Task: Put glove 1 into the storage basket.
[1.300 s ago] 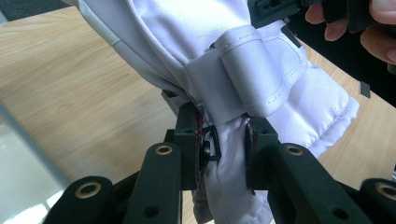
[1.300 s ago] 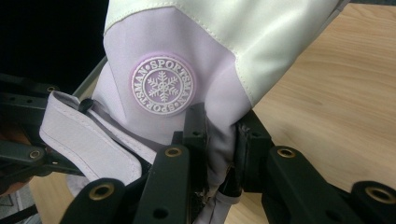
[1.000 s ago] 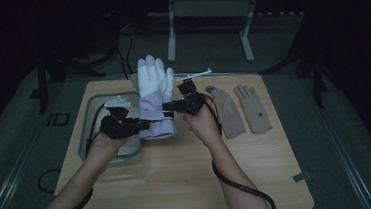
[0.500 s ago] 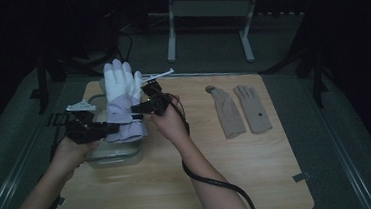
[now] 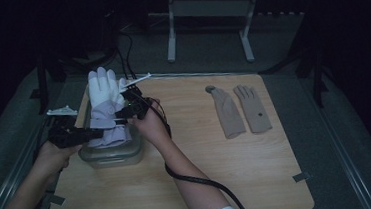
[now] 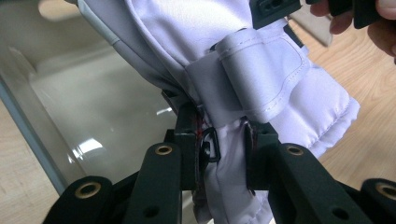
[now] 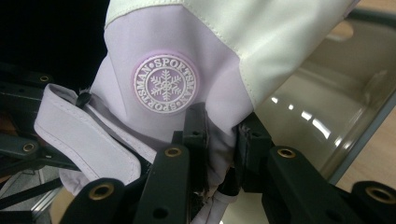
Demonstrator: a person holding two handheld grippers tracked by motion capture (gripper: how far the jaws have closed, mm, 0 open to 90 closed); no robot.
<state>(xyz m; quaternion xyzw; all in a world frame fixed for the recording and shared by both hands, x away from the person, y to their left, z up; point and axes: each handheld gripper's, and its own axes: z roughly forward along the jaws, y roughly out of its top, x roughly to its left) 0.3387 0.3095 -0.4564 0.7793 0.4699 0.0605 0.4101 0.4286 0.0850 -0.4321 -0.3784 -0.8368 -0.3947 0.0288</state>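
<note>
Glove (image 5: 104, 103) held upright over clear container (image 5: 111, 155) at desk's (image 5: 190, 184) left in high view, cuff pinched by left gripper (image 6: 219, 149), then by right gripper (image 7: 218, 140); probably mid-placement, lowering and release left.

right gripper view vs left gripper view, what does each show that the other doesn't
Right gripper view: a round snowflake badge reading SPORTSMAN on the padded white and lilac ski glove.

Left gripper view: the glove's wrist strap, light wooden tabletop, and fingers of the person's other hand.

Both: black jaws pinching the glove's cuff, right gripper and left gripper, over the clear rectangular plastic container.
</note>
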